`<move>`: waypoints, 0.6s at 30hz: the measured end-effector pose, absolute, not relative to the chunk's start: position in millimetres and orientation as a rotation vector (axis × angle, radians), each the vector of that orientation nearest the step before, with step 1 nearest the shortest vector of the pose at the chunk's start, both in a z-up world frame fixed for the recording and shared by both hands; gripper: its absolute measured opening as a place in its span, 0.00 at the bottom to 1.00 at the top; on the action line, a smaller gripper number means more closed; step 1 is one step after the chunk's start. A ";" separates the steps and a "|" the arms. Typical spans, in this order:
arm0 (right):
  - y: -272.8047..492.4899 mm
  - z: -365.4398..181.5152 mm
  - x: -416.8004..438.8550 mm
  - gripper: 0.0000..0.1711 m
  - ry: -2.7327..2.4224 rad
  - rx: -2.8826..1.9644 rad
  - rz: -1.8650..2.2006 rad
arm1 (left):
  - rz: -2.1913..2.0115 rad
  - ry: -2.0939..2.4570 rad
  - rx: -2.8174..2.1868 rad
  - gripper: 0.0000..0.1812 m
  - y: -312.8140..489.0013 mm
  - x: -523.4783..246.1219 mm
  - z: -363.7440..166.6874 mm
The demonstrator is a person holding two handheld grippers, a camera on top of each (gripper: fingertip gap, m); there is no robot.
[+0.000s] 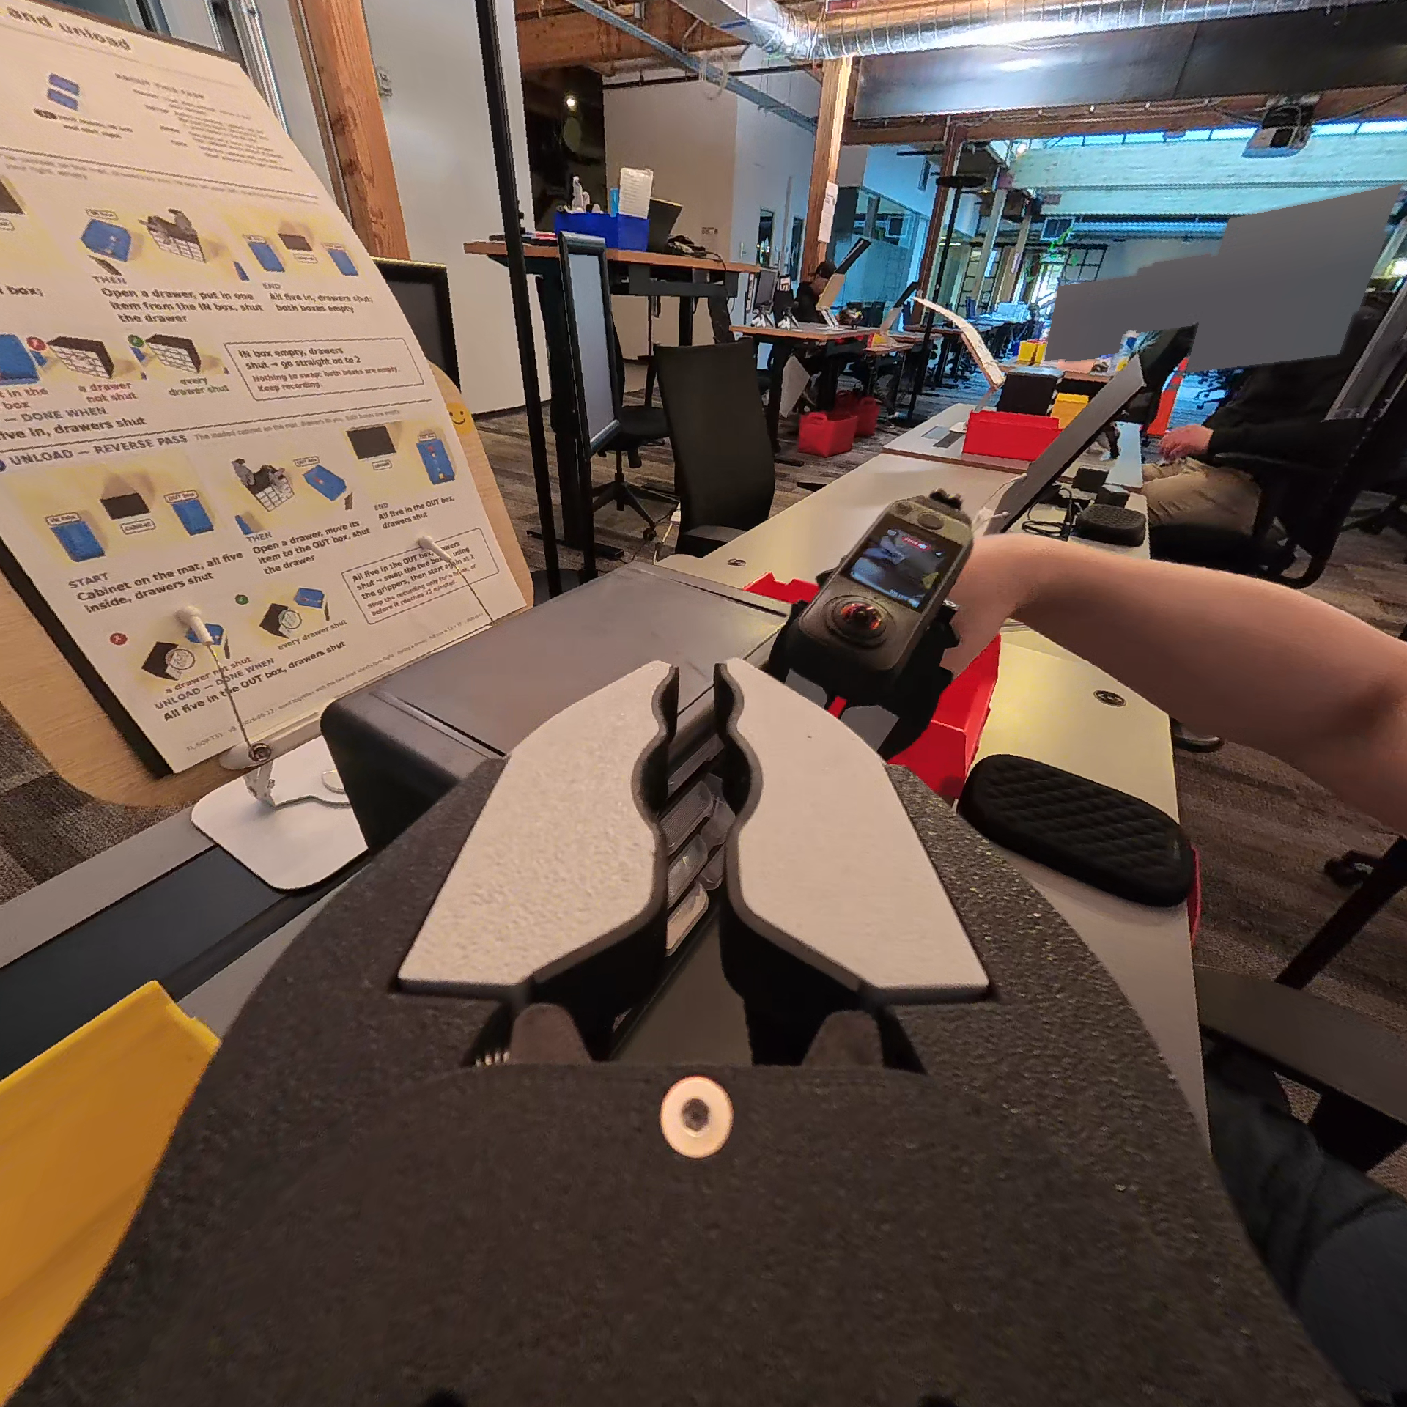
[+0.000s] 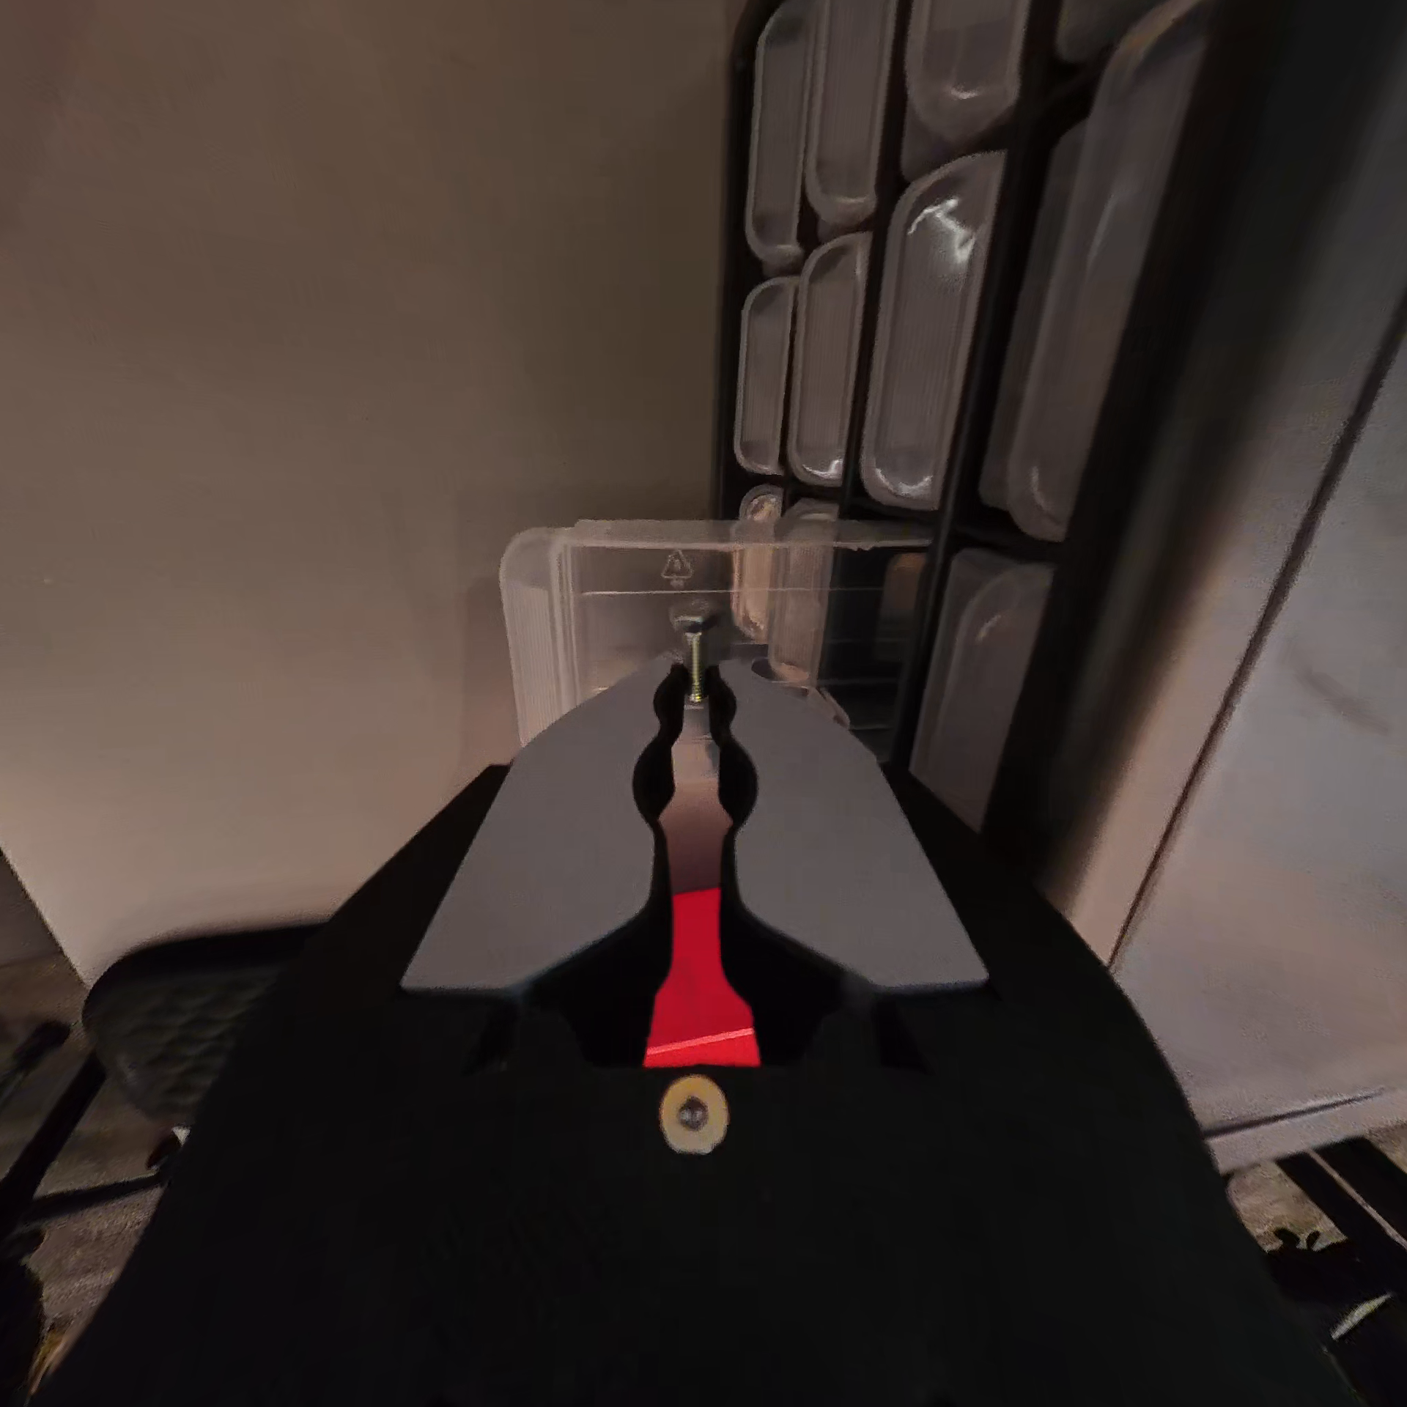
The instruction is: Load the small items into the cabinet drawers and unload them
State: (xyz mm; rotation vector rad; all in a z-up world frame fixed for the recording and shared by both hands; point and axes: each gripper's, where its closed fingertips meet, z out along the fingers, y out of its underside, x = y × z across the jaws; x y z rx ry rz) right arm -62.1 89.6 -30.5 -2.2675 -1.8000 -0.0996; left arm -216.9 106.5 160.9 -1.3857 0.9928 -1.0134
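Screw (image 2: 696,670) is pinched at the very tips of the right gripper (image 2: 697,674), right over a pulled-out clear drawer (image 2: 609,601) of the black cabinet (image 2: 1142,533). Left gripper (image 1: 696,674) sits nearly closed on nothing, above the cabinet's top beside the red box (image 1: 952,731) on the tabletop (image 1: 1066,685).

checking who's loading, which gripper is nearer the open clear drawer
Right. The right gripper is at the pulled-out clear drawer, holding a small screw in its jaws. The left gripper hangs above the black cabinet, away from that drawer.

White desk (image 1: 1081,685) bears black cabinet (image 1: 548,677), red bin (image 1: 959,723).
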 end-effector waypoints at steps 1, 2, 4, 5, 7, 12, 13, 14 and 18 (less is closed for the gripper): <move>89.0 -30.9 -62.6 0.04 -1.812 -2.271 -0.088 | -1.011 0.991 -1.384 0.04 106.5 -217.3 161.4; 88.3 -31.1 -62.6 0.04 -1.824 -2.276 -0.080 | -1.011 0.989 -1.382 0.04 106.3 -217.6 162.2; 89.4 -30.7 -63.2 0.04 -1.824 -2.268 -0.084 | -1.015 0.989 -1.373 0.04 104.9 -217.6 164.1; 89.4 -31.1 -63.2 0.04 -1.820 -2.270 -0.086 | -1.015 0.990 -1.371 0.04 104.3 -217.5 164.7; 90.6 -32.2 -60.5 0.05 -1.820 -2.266 -0.128 | -1.010 0.992 -1.369 0.04 103.8 -217.0 164.8; 90.5 -32.9 -61.2 0.04 -1.802 -2.243 -0.146 | -1.002 0.999 -1.379 0.05 104.3 -215.8 161.5; 91.1 -31.6 -61.1 0.04 -1.794 -2.234 -0.153 | -1.002 0.996 -1.382 0.05 105.1 -216.1 161.1; 91.8 -29.3 -61.1 0.04 -1.782 -2.221 -0.161 | -1.004 0.992 -1.384 0.05 105.7 -216.6 161.0; 90.1 -12.1 -63.3 0.05 -1.711 -2.165 -0.147 | -1.008 0.977 -1.383 0.05 107.5 -220.0 162.8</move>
